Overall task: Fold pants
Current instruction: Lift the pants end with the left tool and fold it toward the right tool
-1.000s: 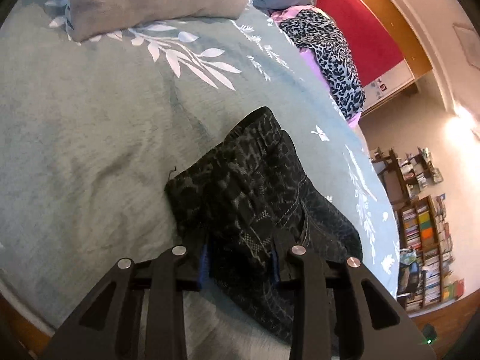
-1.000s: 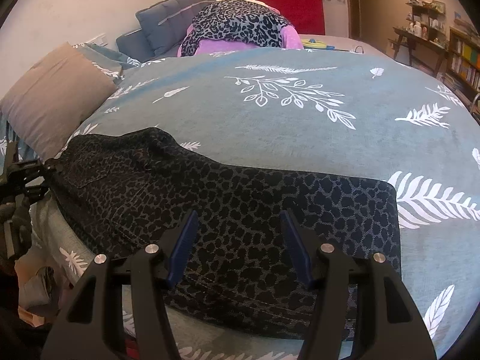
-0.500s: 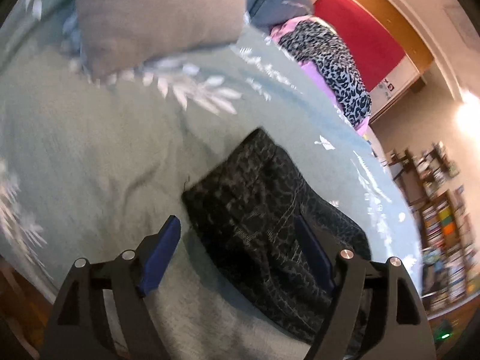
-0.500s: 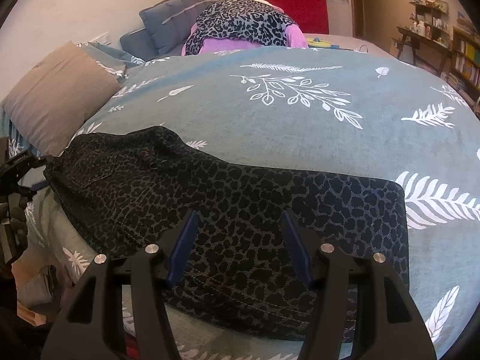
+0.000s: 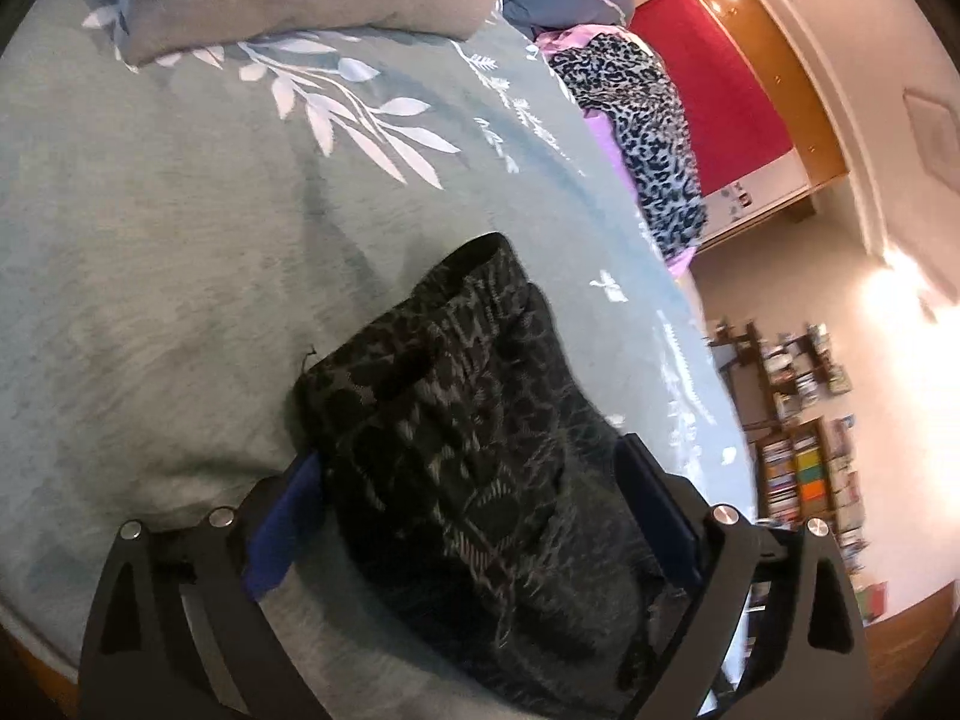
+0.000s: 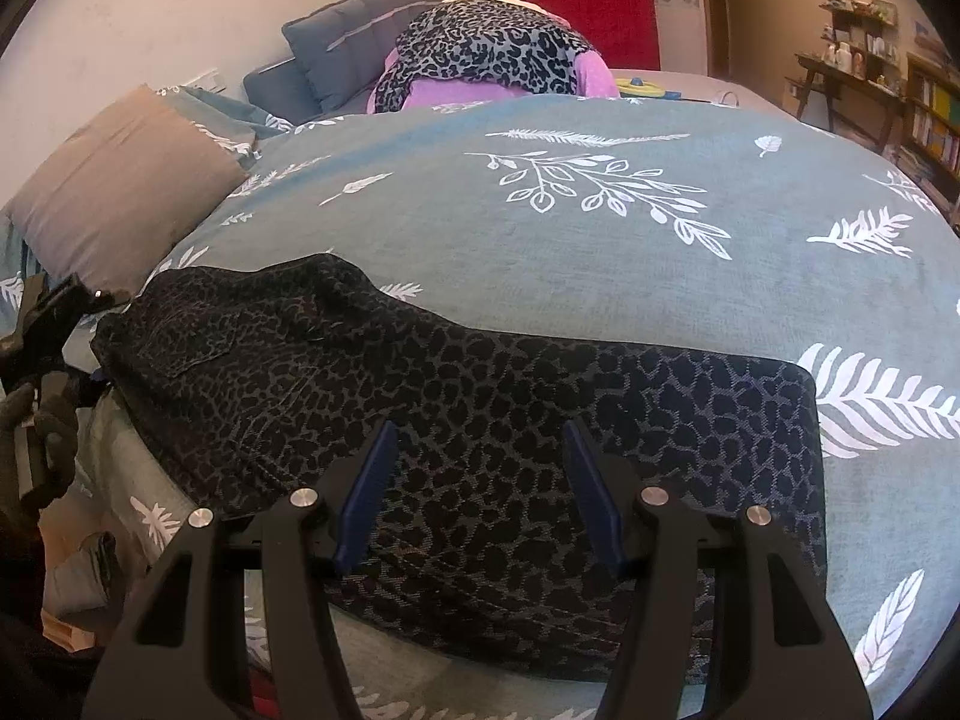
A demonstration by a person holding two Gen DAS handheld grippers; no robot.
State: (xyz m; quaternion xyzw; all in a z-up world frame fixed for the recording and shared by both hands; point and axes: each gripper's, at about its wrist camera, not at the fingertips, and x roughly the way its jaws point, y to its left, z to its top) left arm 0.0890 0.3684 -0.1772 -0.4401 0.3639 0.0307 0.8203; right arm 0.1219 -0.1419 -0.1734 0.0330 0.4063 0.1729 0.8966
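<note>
Bed (image 6: 600, 276), teal leaf-print cover: pants (image 6: 480, 420) laid flat lengthwise along its near edge. Left gripper (image 5: 468, 498) wide, straddling the waistband, nothing clamped. Right gripper (image 6: 480, 480) wide, over mid-leg. Advice: pinch both fabric layers at the waistband before lifting.

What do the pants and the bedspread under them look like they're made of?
Pants: seemingly a stiff woven, denim-like cloth, matte, with a dark leopard print; a stitched patch pocket and seams show. Bedspread: soft matte teal fabric, slightly mottled like chenille or brushed cotton, printed with white leaves. Exact fibres can't be told.
</note>
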